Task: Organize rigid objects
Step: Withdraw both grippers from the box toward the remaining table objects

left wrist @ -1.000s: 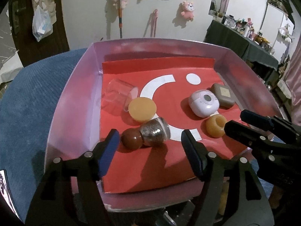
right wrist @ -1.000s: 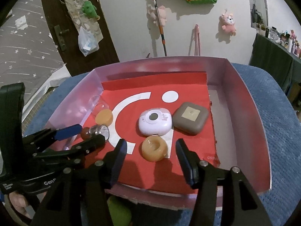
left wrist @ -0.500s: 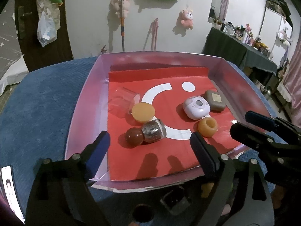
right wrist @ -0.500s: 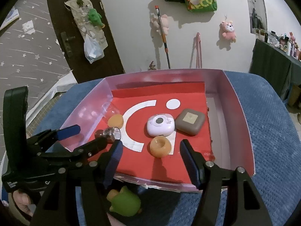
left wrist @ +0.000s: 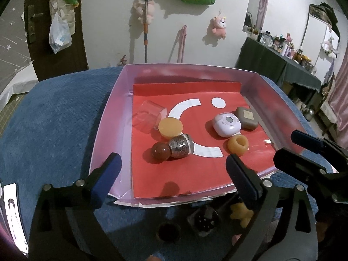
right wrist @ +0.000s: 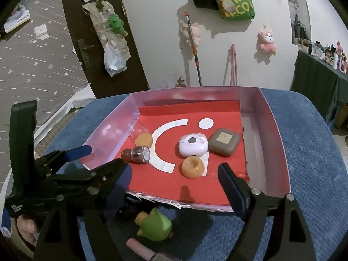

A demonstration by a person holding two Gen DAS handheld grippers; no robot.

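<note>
A pink box (left wrist: 108, 117) with a red floor sits on a blue cushion (left wrist: 54, 113). In it lie a clear cup (left wrist: 150, 117), an orange disc (left wrist: 170, 126), a glittery bottle with a brown ball cap (left wrist: 174, 149), a white round gadget (left wrist: 227, 124), a brown square case (left wrist: 246, 117) and an orange ring (left wrist: 238, 145). The box (right wrist: 280, 152), the ring (right wrist: 193, 167) and the gadget (right wrist: 193, 144) show in the right wrist view too. My left gripper (left wrist: 171, 174) is open above the box's near edge. My right gripper (right wrist: 176, 181) is open and empty there too.
On the cushion in front of the box lie a green toy (right wrist: 155, 226), a pink tube (right wrist: 143, 249), a dark glittery cube (left wrist: 203, 219) and a small yellow figure (left wrist: 240, 213). A dark table with bottles (left wrist: 282, 61) stands at the right. Plush toys hang on the wall.
Both grippers have pulled back and up from the box. The items on the cushion in front of the box have come into view. The objects in the box have not moved.
</note>
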